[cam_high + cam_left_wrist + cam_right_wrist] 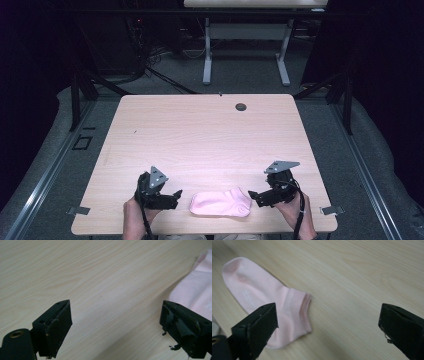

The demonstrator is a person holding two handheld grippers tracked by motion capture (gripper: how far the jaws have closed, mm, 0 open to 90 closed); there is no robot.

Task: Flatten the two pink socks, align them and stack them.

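A pink sock [221,203] lies flat on the light wood surface [200,135], close to its near edge and about midway along it. In the right gripper view the sock [264,302] carries a small pale mark on its fabric, too faint to read as writing; its ribbed cuff points toward the right side of that view.

The left gripper [170,199] sits just beside the sock's left end, near the surface's near edge, held by the person's left hand [135,212]. Its fingers [58,325] are spread wide with nothing between them but bare wood; in the left gripper view the sock [195,290] shows past the finger on that view's right, not between the two.

The right gripper [256,196] sits just beside the sock's right end, held by the right hand [295,205]. Its fingers [259,327] are also spread wide and hold nothing; part of the sock passes behind the finger on the left of the right gripper view, while the cuff end lies in the gap between the two.

A small dark round fitting [241,106] is set into the surface near the far edge.
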